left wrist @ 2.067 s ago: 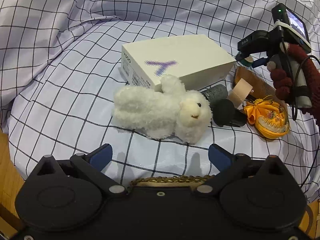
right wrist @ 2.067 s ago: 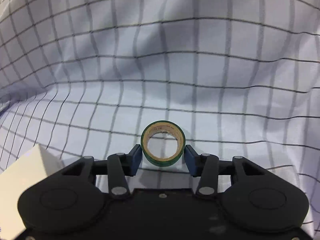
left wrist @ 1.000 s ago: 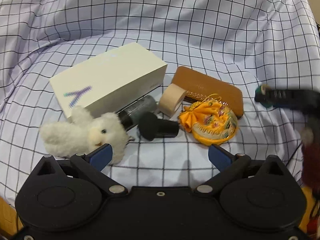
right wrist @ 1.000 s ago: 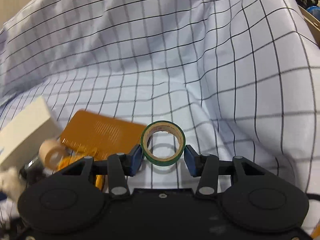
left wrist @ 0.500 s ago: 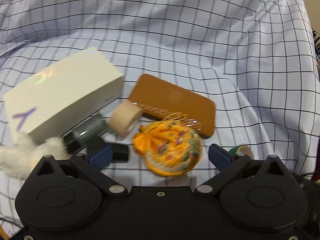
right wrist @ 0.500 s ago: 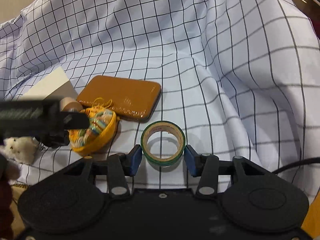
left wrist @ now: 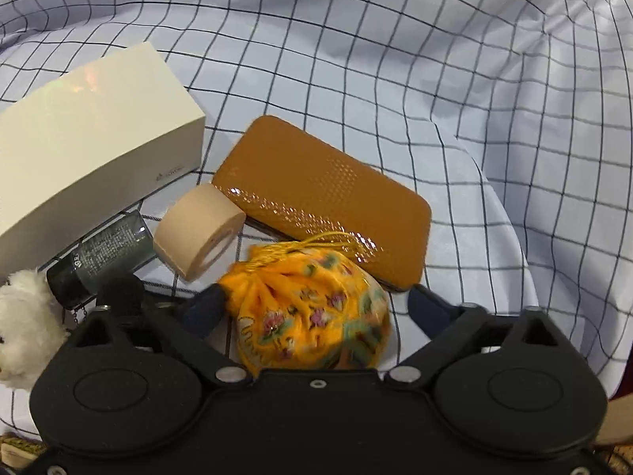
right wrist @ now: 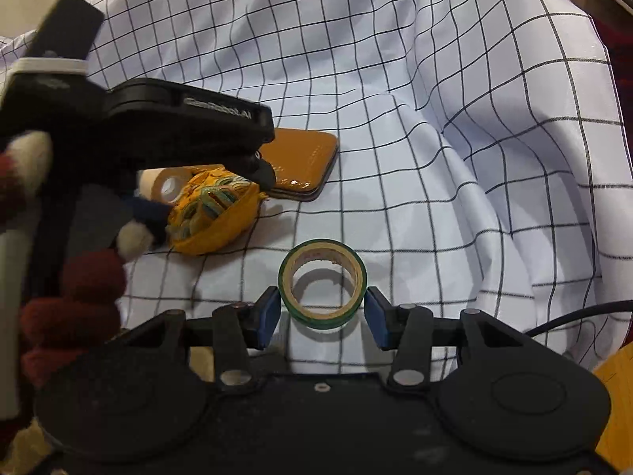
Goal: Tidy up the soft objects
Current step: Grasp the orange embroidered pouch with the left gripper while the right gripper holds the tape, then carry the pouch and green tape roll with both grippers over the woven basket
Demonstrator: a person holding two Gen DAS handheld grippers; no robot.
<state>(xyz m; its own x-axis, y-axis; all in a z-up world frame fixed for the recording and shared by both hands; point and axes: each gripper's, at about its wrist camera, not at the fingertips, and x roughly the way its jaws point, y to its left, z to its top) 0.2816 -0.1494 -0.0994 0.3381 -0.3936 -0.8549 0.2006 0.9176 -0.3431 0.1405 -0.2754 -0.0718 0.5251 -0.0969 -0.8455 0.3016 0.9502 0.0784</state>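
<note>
Left wrist: open left gripper around puckered yellow floral pouch (seemingly untouched); right gripper loosely bracketing green tape roll.

The yellow pouch is a rounded drawstring bag of flowered fabric with a gold cord at its gathered top; it sits on the checked cloth, near edge of the brown case touching it; the white plush toy lies at the far left, fluffy, only partly in view, beside a dark bottle.
</note>
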